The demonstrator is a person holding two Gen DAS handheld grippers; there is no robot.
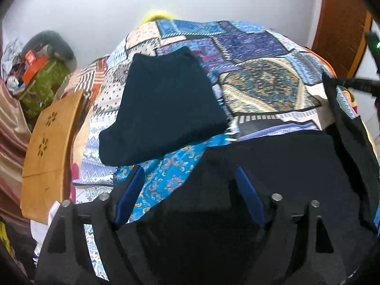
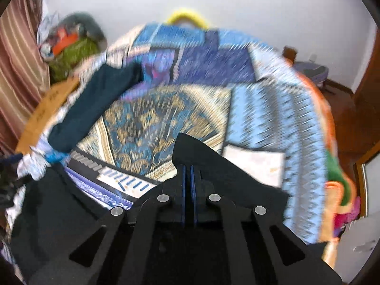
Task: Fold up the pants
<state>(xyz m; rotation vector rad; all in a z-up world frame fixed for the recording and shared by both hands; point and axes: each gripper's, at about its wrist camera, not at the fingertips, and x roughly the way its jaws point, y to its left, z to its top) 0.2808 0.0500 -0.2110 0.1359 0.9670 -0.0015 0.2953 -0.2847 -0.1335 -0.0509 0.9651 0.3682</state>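
Black pants spread at the near edge of a patchwork bed, one set of tongs gaping, the other pinched on the cloth.

Nearest, the left gripper (image 1: pixel 190 180) stands wide apart, holding nothing, over the loose black fabric pants (image 1: pixel 273 166); only the right view shows the right gripper (image 2: pixel 188 163) closed flat on a black fold of them; beyond, a folded dark teal garment (image 1: pixel 163 109) lies on the blue patchwork bedspread (image 1: pixel 261 80); farthest left, a green patterned bag (image 1: pixel 45 83) heaped with orange things.
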